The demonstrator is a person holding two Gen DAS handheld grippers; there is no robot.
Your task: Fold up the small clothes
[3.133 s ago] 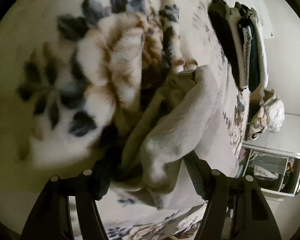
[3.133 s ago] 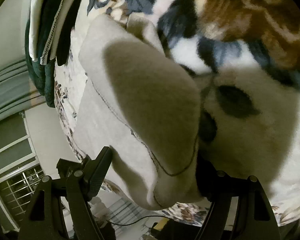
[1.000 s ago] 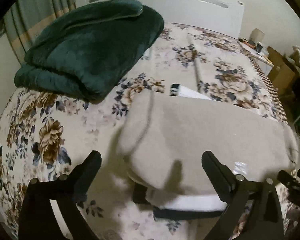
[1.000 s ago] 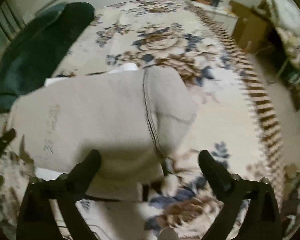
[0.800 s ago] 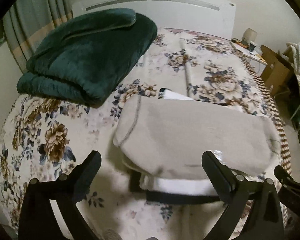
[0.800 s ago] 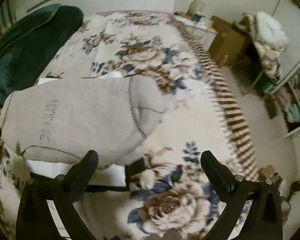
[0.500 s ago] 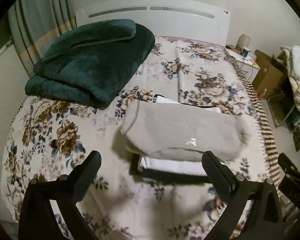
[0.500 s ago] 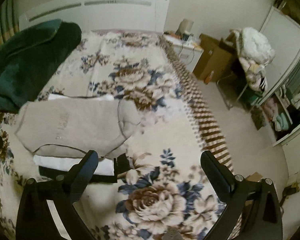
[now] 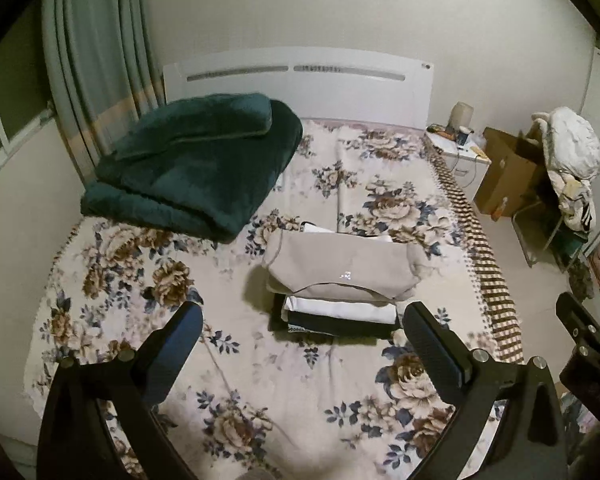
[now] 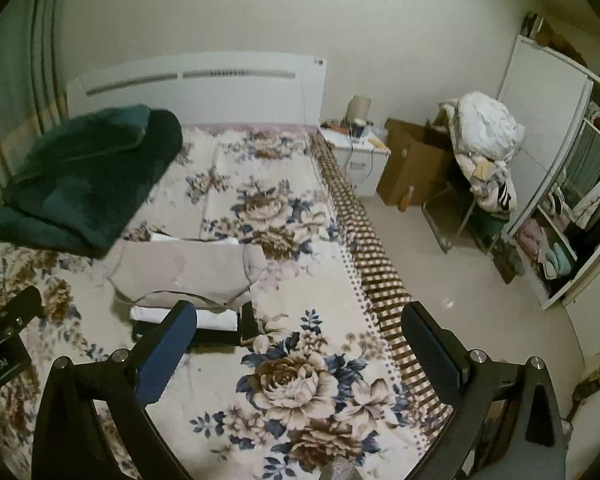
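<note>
A folded beige garment lies on top of a small stack of folded clothes, over a white piece and a dark one, in the middle of the floral bed. The stack also shows in the right wrist view. My left gripper is open and empty, held high above the bed, well back from the stack. My right gripper is open and empty, to the right of the stack and above the bed.
A folded dark green blanket lies at the head of the bed on the left. A white headboard stands behind. A nightstand, a cardboard box, a chair with laundry and an open wardrobe stand on the right.
Both grippers let go of the beige garment on the stack, opened, and pulled up and back from the bed. The stack now looks smaller and farther away.
</note>
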